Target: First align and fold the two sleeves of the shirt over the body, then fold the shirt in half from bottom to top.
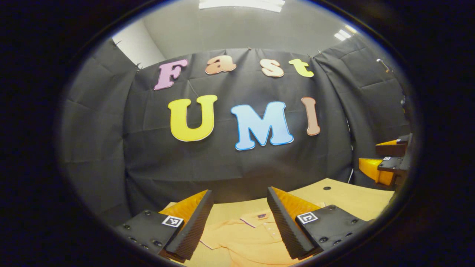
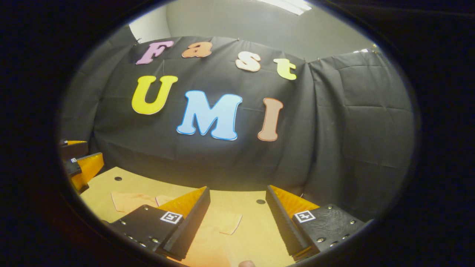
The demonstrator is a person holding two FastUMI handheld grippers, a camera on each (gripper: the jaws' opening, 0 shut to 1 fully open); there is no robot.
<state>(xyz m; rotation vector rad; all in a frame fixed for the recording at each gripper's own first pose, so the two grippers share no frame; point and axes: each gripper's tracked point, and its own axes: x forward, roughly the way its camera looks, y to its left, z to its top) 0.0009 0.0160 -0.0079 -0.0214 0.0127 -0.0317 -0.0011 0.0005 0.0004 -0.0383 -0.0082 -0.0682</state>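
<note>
Wood table (image 2: 256,233) w/ orange shirt (image 1: 245,237) flat; left gripper (image 1: 237,222) & right gripper (image 2: 237,222) both spread, holding nothing.

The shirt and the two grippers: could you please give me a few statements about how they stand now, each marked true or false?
1. The shirt lies on the table with its collar toward the booth's wall. True.
2. The left gripper is shut on the shirt's collar. False: its jaws stand apart above the shirt, holding nothing.
3. The right gripper is open. True.
4. In the right gripper view, a sleeve of the shirt lies on the table between that gripper's fingers. True.
5. The shirt is already folded in half from bottom to top. False: it lies spread out, collar and sleeve showing.
</note>
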